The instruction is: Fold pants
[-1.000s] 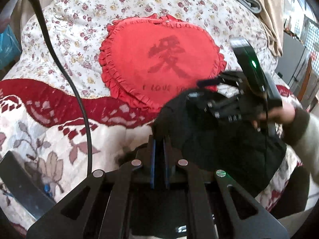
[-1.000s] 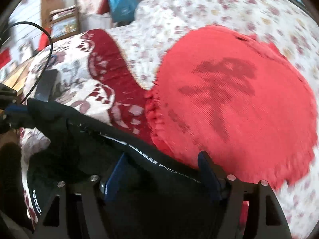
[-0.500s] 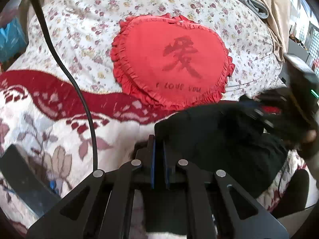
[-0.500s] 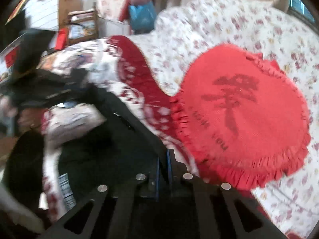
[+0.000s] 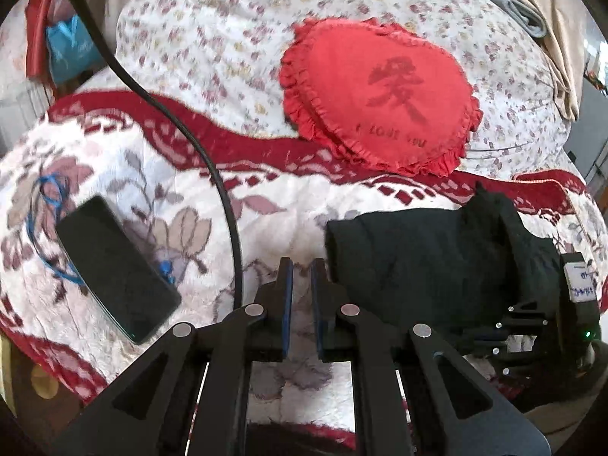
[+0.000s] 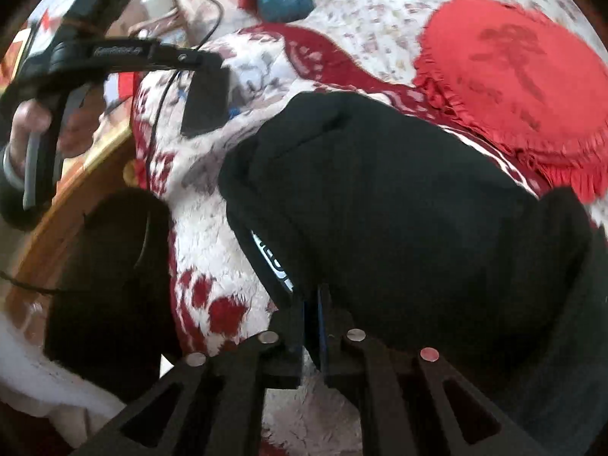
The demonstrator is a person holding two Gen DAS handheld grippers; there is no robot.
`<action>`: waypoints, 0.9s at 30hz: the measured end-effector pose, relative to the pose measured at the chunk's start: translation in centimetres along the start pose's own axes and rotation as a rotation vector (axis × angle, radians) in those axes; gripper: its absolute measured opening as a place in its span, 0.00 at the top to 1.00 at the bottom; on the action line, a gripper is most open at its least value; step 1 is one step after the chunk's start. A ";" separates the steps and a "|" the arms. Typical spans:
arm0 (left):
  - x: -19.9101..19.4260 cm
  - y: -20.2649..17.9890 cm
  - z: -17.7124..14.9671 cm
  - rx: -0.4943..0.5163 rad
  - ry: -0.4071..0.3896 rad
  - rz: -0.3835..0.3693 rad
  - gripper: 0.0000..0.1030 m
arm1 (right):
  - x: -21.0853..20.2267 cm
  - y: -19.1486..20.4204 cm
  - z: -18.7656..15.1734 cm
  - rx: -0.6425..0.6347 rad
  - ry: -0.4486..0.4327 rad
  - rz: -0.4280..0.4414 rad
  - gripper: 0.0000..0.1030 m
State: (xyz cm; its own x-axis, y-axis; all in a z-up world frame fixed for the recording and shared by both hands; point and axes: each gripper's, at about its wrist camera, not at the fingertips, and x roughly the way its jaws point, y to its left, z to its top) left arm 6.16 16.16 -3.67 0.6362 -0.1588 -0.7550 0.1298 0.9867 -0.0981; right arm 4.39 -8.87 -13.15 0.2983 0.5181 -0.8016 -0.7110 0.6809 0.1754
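Observation:
The black pants lie folded in a compact bundle on the floral blanket; they fill the middle of the right wrist view. My left gripper is nearly shut and empty, just left of the bundle's near edge, not touching it. My right gripper is shut, its tips at the bundle's near edge; whether cloth is pinched is unclear. It also shows in the left wrist view at the bundle's right end. The left gripper shows raised at upper left in the right wrist view.
A red heart-shaped cushion lies beyond the pants. A black phone with a blue cord lies left on the blanket. A black cable crosses the blanket. The wooden bed edge is at left.
My left gripper let go of the pants and drew back left. The pants went from held up between both grippers to lying folded on the blanket. My right gripper shut and moved to the bundle's end.

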 end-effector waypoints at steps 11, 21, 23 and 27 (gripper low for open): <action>4.6 -9.0 1.0 0.060 0.041 -0.094 0.93 | -11.7 -14.1 1.3 0.350 -0.163 -0.378 0.52; 9.9 -12.2 0.2 0.050 0.107 0.004 0.88 | -2.4 -26.7 4.6 0.561 0.096 -0.508 0.64; 10.2 -12.1 0.0 0.043 0.114 -0.001 0.72 | -3.1 -27.0 4.0 0.584 0.043 -0.468 0.95; 9.7 -11.8 -0.1 0.022 0.084 -0.007 0.55 | -8.9 -25.2 2.4 0.580 -0.109 -0.438 0.94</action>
State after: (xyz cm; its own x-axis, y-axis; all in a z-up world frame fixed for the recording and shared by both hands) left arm 10.71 2.94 -9.84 0.5697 -0.1609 -0.8060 0.1513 0.9844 -0.0895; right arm 21.17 -29.37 -9.03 0.5607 0.1633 -0.8118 -0.0695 0.9862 0.1504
